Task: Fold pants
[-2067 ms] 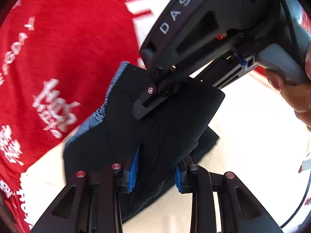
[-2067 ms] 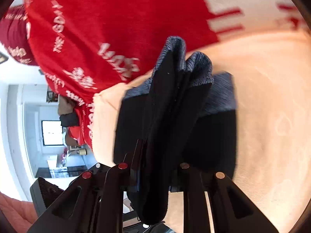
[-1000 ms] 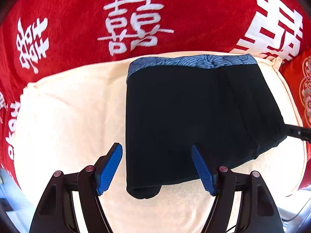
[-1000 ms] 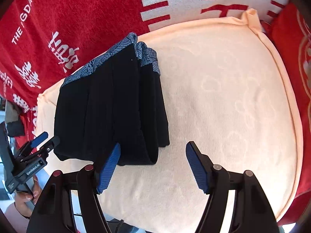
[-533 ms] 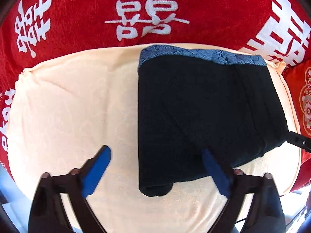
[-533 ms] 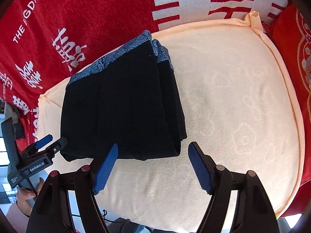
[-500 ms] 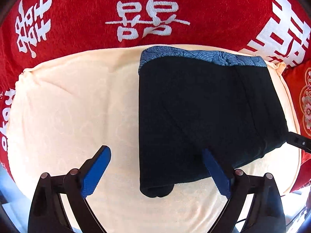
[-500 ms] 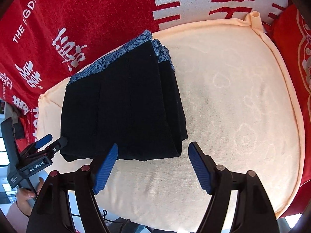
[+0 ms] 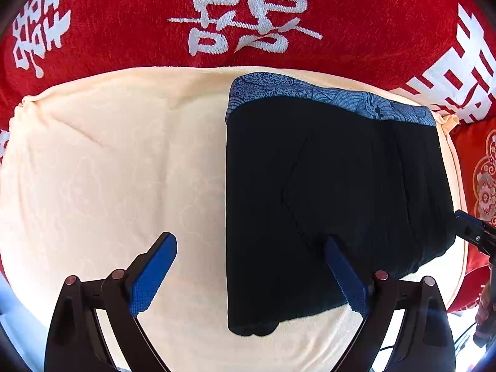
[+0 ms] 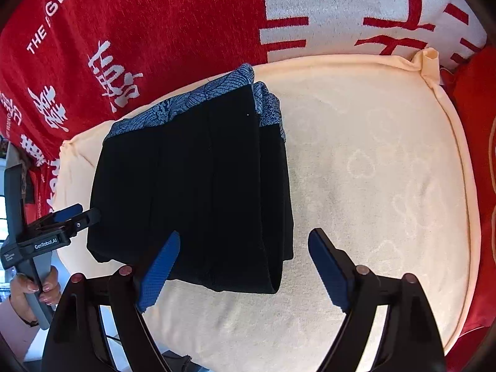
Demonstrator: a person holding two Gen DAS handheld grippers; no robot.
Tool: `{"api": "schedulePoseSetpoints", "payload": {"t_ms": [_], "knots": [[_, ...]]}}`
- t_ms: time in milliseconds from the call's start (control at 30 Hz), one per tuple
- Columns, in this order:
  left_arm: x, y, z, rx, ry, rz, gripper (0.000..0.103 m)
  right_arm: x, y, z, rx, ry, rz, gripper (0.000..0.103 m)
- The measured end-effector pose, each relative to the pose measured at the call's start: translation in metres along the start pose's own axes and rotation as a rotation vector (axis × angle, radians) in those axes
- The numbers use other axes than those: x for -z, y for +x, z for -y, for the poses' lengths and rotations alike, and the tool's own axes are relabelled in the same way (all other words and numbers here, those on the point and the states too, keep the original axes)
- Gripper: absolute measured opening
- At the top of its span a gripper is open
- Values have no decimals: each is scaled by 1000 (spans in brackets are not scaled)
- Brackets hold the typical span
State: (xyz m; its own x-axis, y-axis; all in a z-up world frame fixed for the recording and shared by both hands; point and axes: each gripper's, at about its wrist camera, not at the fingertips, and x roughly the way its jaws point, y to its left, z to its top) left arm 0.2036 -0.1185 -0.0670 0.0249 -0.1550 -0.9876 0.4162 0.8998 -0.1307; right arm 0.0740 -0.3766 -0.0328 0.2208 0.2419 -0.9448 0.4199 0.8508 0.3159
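Observation:
The black pants (image 9: pixel 325 192) with a blue patterned waistband lie folded into a flat rectangle on the cream cushion (image 9: pixel 108 170). They also show in the right wrist view (image 10: pixel 198 179), waistband toward the red backrest. My left gripper (image 9: pixel 251 266) is open and empty, held above the pants' near left edge. My right gripper (image 10: pixel 245 263) is open and empty, above the pants' near right corner. The left gripper's tip (image 10: pixel 74 214) shows at the far left of the right wrist view, beside the pants. The right gripper's tip (image 9: pixel 474 235) shows at the right edge of the left wrist view.
A red blanket with white characters (image 9: pixel 248 15) covers the backrest behind the cushion. A red patterned pillow (image 9: pixel 480 179) lies to the right. The cushion's bare cream surface (image 10: pixel 387 170) spreads right of the pants. A hand (image 10: pixel 34 285) holds the left gripper's handle.
Both grippers let go of the pants, opened and drew back. The pants now lie flat and folded on the cushion. Over the last half second the views barely shift.

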Motion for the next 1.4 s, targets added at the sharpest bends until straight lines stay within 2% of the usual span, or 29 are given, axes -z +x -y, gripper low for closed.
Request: {"api": "schedulePoseSetpoints", "payload": {"t_ms": [300, 400, 533, 600, 767, 900, 1000, 1033, 1133, 1300, 1400], "knots": [[-18, 12, 1, -23, 10, -21, 96, -11, 11, 31, -51, 96, -34, 88], [-23, 13, 1, -7, 12, -22, 96, -11, 17, 41, -75, 125, -63, 88], [-34, 11, -9, 111, -23, -11, 96, -14, 25, 50, -118, 133, -89, 89], [-39, 13, -14, 155, -23, -18, 96, -17, 29, 54, -164, 131, -98, 95], [-47, 35, -28, 280, -13, -97, 96, -26, 39, 64, -259, 130, -121, 96], [-50, 56, -29, 369, 9, -149, 96, -35, 49, 67, -380, 126, -142, 96], [-51, 63, -18, 406, 18, -150, 98, -43, 69, 64, -486, 124, -179, 96], [-53, 68, -15, 403, 24, -147, 103, -44, 77, 63, -502, 120, -191, 96], [-56, 79, -9, 416, 29, -149, 103, -49, 90, 55, -544, 70, -190, 99], [-56, 84, -11, 433, 13, -146, 103, -52, 95, 59, -580, 107, -197, 99], [-54, 82, -14, 430, -2, -140, 103, -51, 95, 60, -566, 162, -201, 97]]}}
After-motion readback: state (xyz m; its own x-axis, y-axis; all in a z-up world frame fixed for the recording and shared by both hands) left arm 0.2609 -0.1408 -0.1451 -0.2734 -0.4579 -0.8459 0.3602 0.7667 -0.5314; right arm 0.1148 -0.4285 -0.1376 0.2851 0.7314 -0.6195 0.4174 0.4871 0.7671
